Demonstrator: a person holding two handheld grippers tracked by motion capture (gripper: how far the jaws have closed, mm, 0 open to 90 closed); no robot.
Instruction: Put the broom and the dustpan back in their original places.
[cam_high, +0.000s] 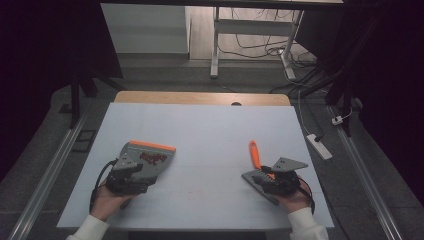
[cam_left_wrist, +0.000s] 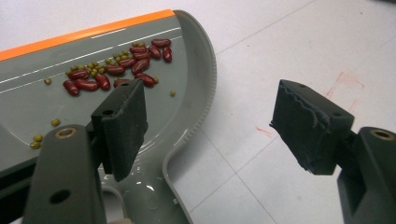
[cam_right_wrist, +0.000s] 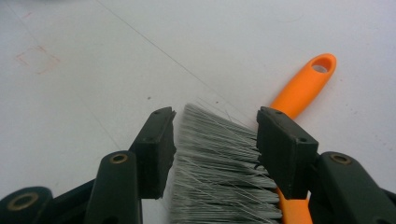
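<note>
A grey dustpan (cam_high: 150, 156) with an orange front lip lies at the left of the white table; red beans (cam_left_wrist: 116, 70) and small green beans are heaped on its floor. My left gripper (cam_high: 134, 170) is at the dustpan's rear, held in a hand. Its jaws (cam_left_wrist: 212, 114) stand wide open, the left one over the pan's handle (cam_left_wrist: 156, 186), with nothing between the pads. At the right lies a brush with an orange handle (cam_high: 255, 151). My right gripper (cam_high: 264, 176) is low over its grey bristles (cam_right_wrist: 217, 158), which show uncompressed in the gap between the open jaws (cam_right_wrist: 215, 126).
The white table top (cam_high: 210, 135) carries faint red pencil marks (cam_left_wrist: 348, 81). A wooden strip (cam_high: 200, 98) runs along its far edge. Beyond it stand a desk frame and loose cables on the floor; a power strip (cam_high: 320, 146) lies off the table's right side.
</note>
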